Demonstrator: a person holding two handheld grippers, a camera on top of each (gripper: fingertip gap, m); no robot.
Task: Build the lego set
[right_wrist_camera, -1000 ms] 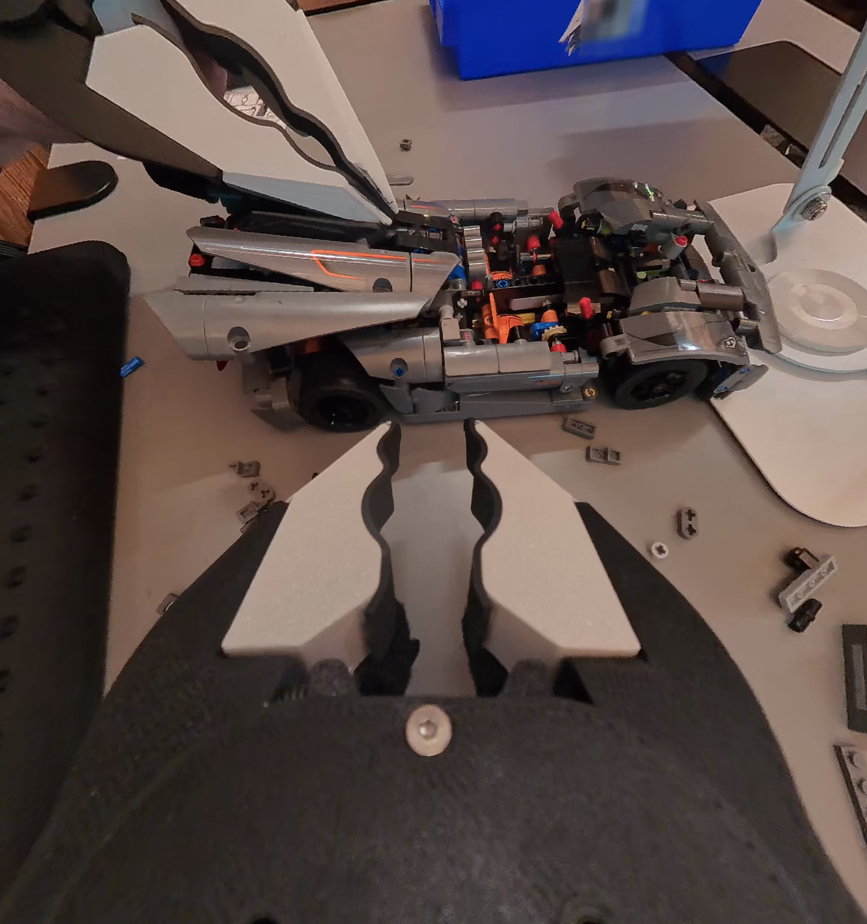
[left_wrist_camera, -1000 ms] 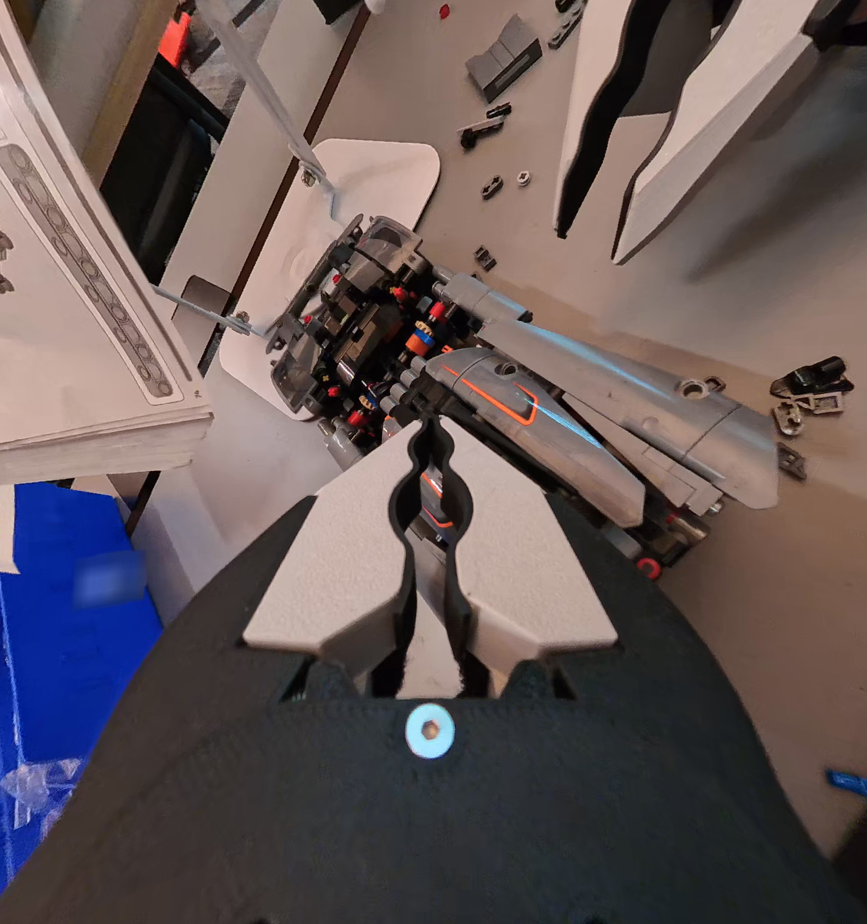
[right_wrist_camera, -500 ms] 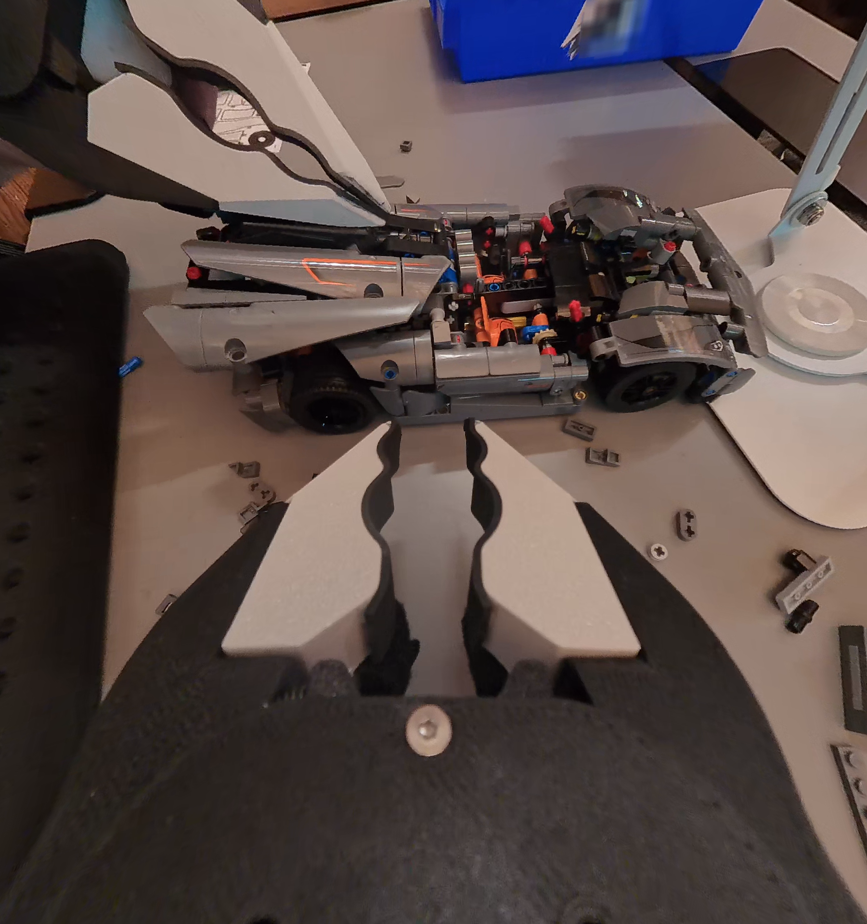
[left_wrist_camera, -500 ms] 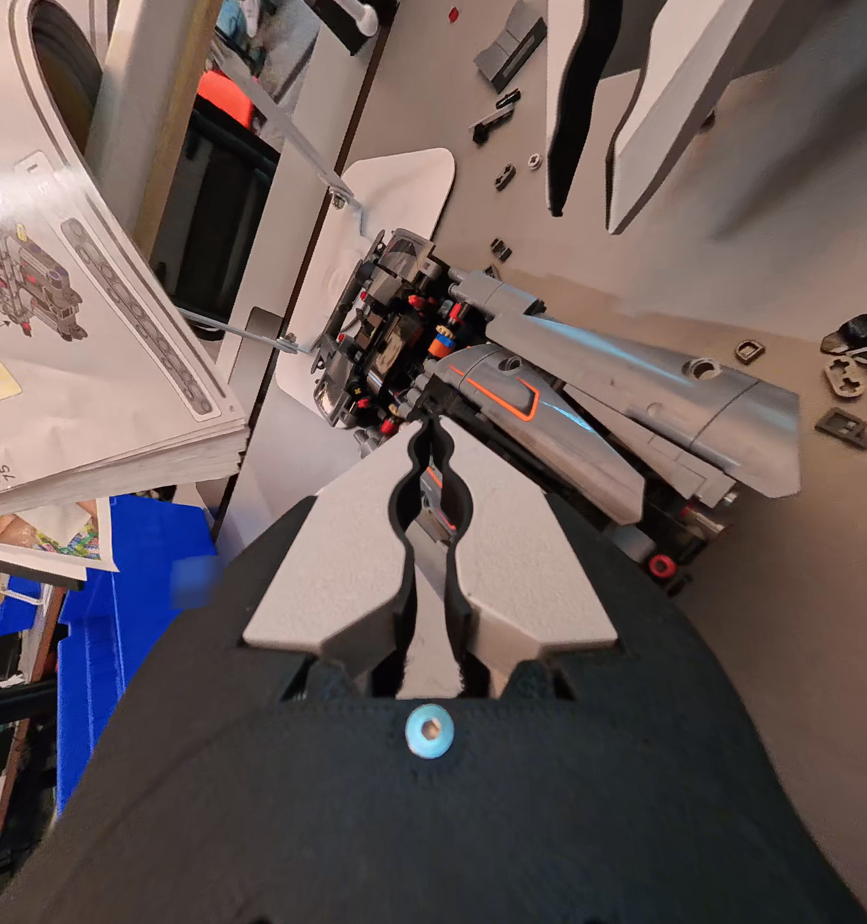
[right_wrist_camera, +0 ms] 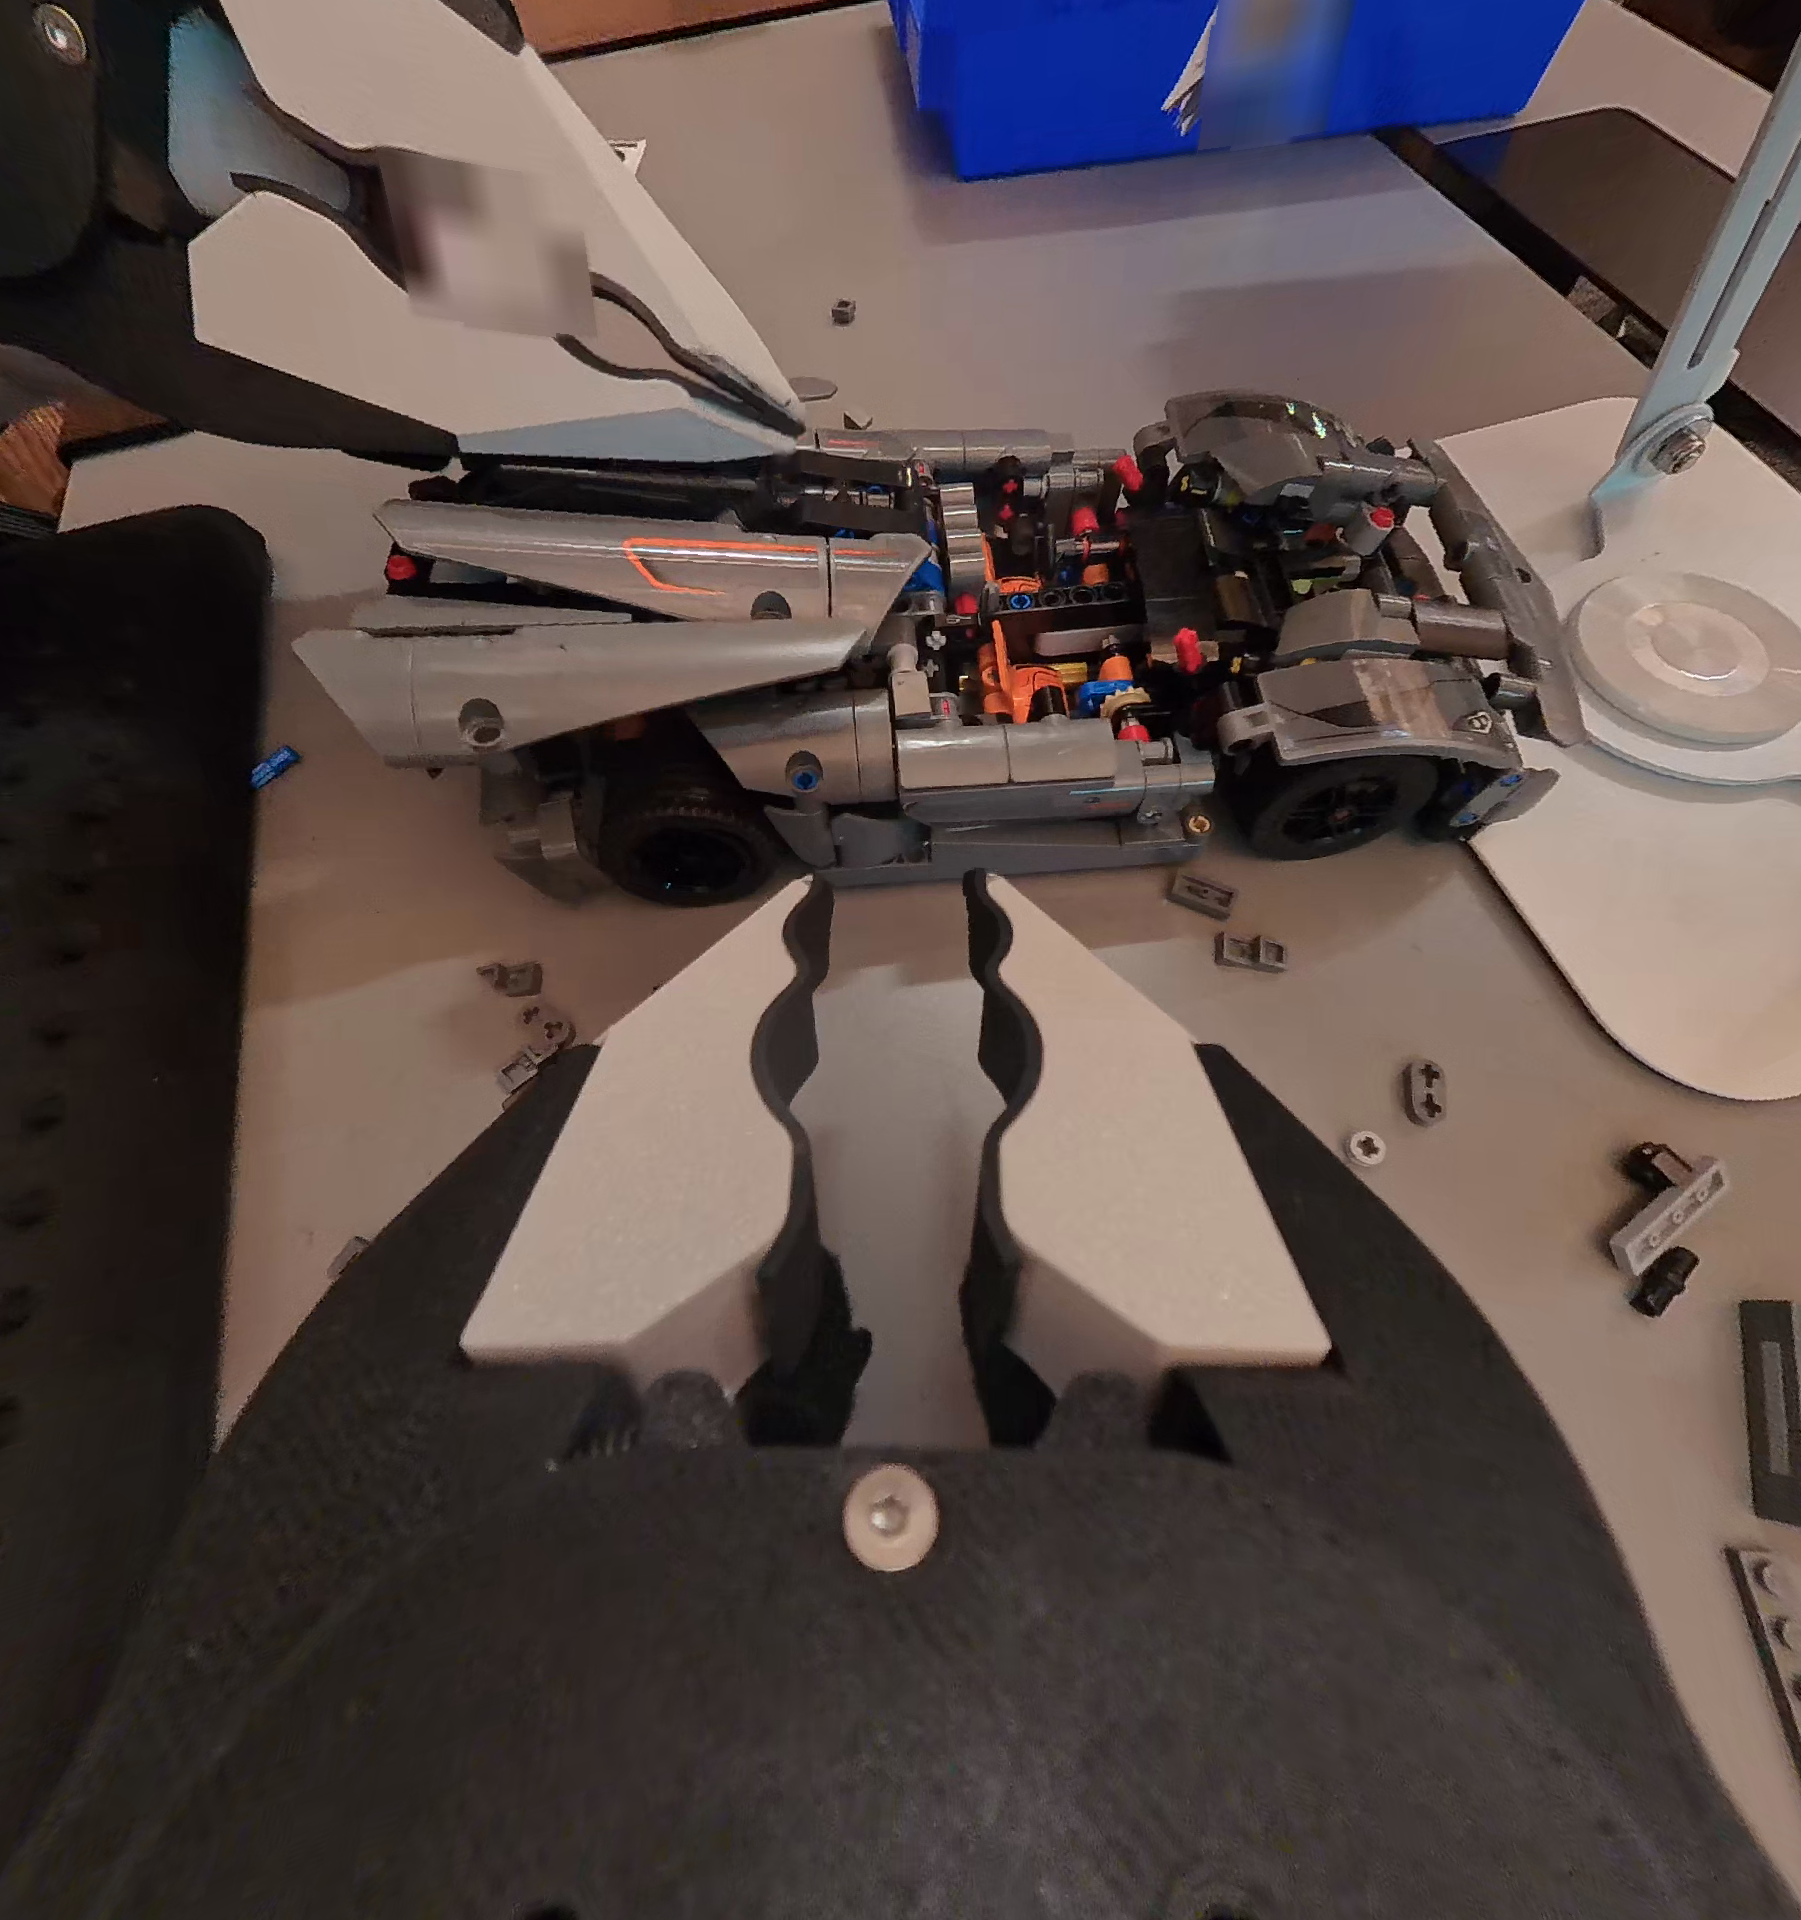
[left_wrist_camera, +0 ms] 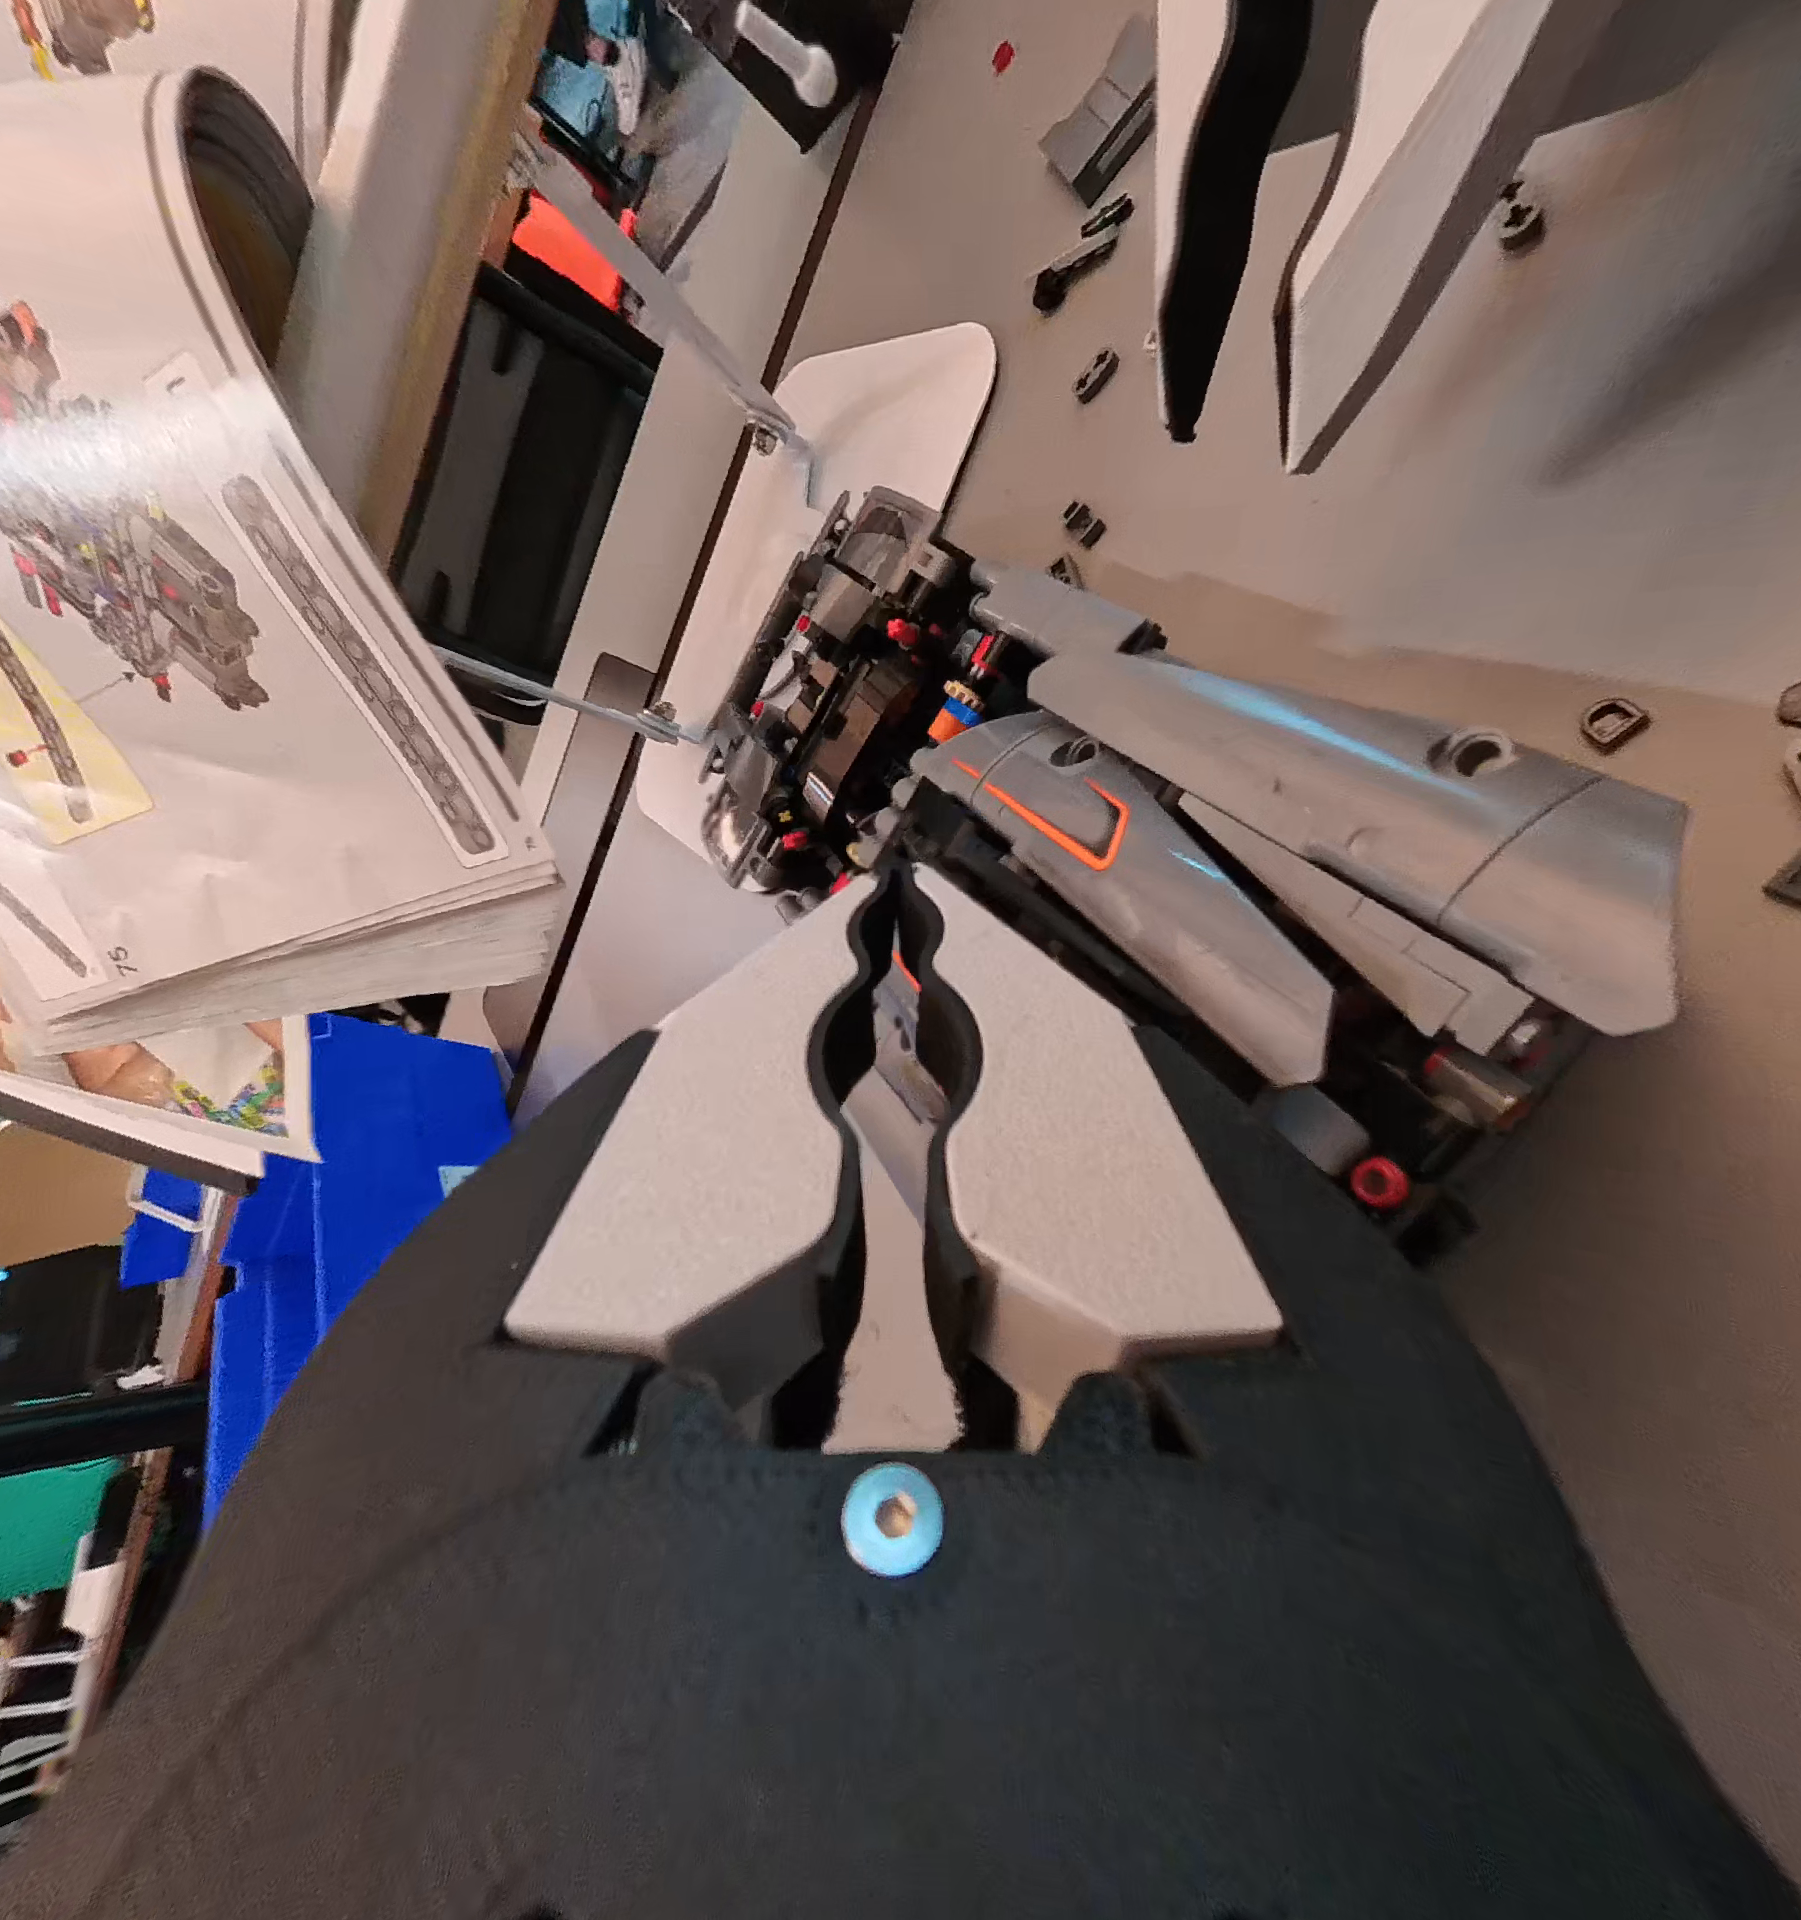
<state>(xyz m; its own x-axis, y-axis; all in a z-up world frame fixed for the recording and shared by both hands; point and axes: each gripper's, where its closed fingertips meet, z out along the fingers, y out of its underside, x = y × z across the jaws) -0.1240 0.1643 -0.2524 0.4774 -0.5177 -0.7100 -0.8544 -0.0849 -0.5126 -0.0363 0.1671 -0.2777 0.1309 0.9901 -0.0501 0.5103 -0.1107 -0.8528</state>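
A grey lego car (right_wrist_camera: 979,675) with orange trim stands on the grey table (right_wrist_camera: 1031,312), nose to the right. It also shows in the left wrist view (left_wrist_camera: 1239,831). My left gripper (left_wrist_camera: 891,894) is shut on a thin part at the car's far rear side; a grey and orange panel shows between its fingers. In the right wrist view the left gripper (right_wrist_camera: 776,410) comes in from the upper left. My right gripper (right_wrist_camera: 896,894) is open and empty, just in front of the car's near side. It shows far off in the left wrist view (left_wrist_camera: 1239,447).
An open instruction booklet (left_wrist_camera: 252,727) hangs at the left. A blue bin (right_wrist_camera: 1135,83) stands behind the car. A white stand base (right_wrist_camera: 1706,883) lies under the car's nose. Loose small pieces (right_wrist_camera: 1665,1216) and grey plates (right_wrist_camera: 1800,1413) lie at the right. A black perforated pad (right_wrist_camera: 75,1039) is at the left. The tips of one gripper are about 10 centimetres away from the tips of the other.
The left wrist view has swung, bringing more of the booklet into view, and the left gripper lies flatter over the car's rear. The car has shifted slightly. The right gripper has hardly moved.
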